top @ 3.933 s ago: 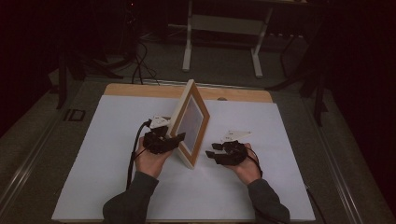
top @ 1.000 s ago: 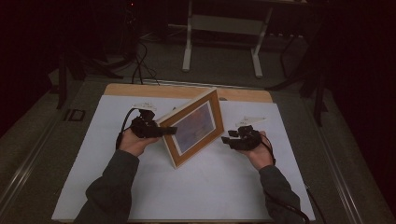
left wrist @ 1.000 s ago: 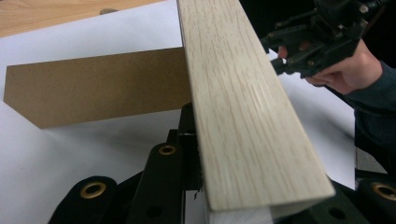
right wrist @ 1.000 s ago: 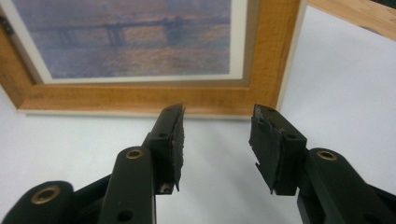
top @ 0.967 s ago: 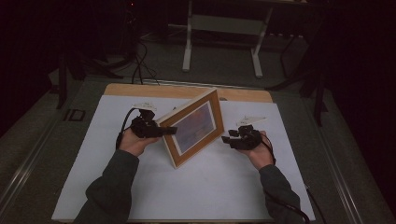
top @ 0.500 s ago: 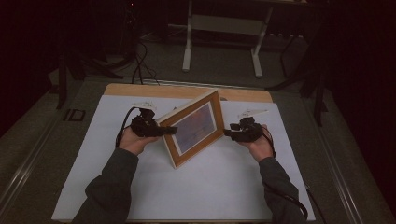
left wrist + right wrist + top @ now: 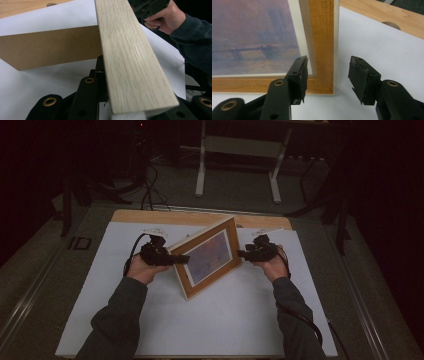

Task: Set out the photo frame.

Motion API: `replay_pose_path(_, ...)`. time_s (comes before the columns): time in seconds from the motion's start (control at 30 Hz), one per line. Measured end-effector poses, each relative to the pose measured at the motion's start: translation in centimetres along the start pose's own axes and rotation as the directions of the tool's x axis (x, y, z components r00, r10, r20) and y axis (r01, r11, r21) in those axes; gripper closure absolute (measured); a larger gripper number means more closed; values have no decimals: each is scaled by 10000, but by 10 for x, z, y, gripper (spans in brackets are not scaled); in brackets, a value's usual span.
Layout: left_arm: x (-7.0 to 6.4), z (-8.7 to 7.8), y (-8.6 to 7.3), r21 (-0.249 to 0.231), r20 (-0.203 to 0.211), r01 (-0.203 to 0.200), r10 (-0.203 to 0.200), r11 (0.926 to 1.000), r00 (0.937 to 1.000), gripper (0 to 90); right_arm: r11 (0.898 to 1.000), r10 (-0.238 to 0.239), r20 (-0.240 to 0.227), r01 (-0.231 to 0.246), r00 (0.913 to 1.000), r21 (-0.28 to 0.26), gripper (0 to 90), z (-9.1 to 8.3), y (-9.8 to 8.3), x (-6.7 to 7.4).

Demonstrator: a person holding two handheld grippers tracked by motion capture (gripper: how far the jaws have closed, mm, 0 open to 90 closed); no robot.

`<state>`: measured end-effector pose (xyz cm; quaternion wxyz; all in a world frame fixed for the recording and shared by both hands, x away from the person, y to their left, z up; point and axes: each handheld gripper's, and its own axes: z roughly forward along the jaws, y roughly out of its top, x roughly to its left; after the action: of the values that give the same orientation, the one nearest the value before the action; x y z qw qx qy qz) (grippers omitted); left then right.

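Since the earliest frame, frame has swung from edge-on to facing the person, picture side showing. Over the last second the right hand-held gripper slid up along the frame's right side toward its far corner, and its jaws have just been opening.

Right gripper view: jaws stand wide, the frame's wooden corner ahead of them and in line with the gap; neither pad touches the wood. No grip on that side now.

Left hand-held gripper: clamped on the frame's left edge. Left gripper view has the pale edge strip running straight out of the jaws, brown backing board beyond.

Frame sits mid-worktop on the white sheet, lower corner down, leaning back, propped by the left grip.

Reading: right side has let go to re-grip or to leave the frame to the left alone. If the frame is being stood up or turned, the left clamp carries all of it for now; a slip there could tip it.
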<state>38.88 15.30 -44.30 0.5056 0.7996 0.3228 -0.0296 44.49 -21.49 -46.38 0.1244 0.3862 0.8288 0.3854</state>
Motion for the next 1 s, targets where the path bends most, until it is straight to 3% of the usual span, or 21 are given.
replay_pose_path(0.33,2,0,1,-16,67,-124,124,9999,9999,750,9999,58,-189,-55,9998,106,467,7,0,0)
replay_pose_path(0.5,4,1,2,2,176,-153,153,9999,9997,750,9996,269,-625,-276,9977,-103,454,6,1,-2)
replay_pose_path(0.67,6,2,3,10,273,-180,180,9998,9995,749,9998,200,-668,-204,9976,-48,454,8,2,-2)
replay_pose_path(1.0,9,7,7,170,854,-425,409,9990,9955,749,10000,68,-1092,-68,9940,4,403,12,3,-6)
